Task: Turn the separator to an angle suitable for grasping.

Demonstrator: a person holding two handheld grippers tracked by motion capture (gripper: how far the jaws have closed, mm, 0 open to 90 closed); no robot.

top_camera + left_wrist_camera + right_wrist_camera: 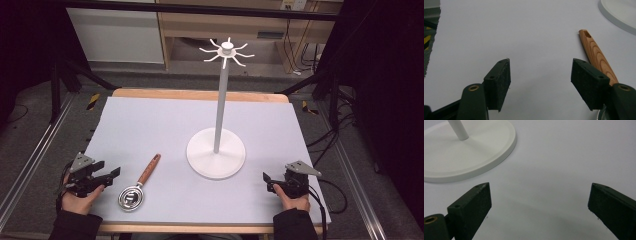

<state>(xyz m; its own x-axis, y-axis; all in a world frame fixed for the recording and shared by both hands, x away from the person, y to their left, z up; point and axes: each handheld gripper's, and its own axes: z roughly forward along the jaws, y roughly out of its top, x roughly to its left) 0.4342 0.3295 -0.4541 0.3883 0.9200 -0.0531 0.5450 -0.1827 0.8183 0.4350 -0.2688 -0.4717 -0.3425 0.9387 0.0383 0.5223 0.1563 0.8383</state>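
A small metal strainer (pixel 132 197) with a wooden handle (pixel 149 169) lies on the pale table mat (pixel 150 125), front left. A white stand (pixel 216 152) with a round base, a tall pole and hooked arms on top (pixel 227 51) rises at the middle. My left gripper (pixel 111 174) rests at the front left, just left of the strainer, jaws open and empty. In the left gripper view (pixel 540 72) the wooden handle (pixel 597 56) runs past the right jaw. My right gripper (pixel 266 180) sits at the front right, open, and in its own view (pixel 540 202) the stand's base (pixel 469 157) lies ahead to the left.
The mat covers a wooden table (pixel 200 94) whose far edge shows at the back. Metal rails (pixel 30 160) run along both sides, with cables (pixel 335 135) on the floor at the right. A wooden cabinet (pixel 250 30) stands beyond the table.
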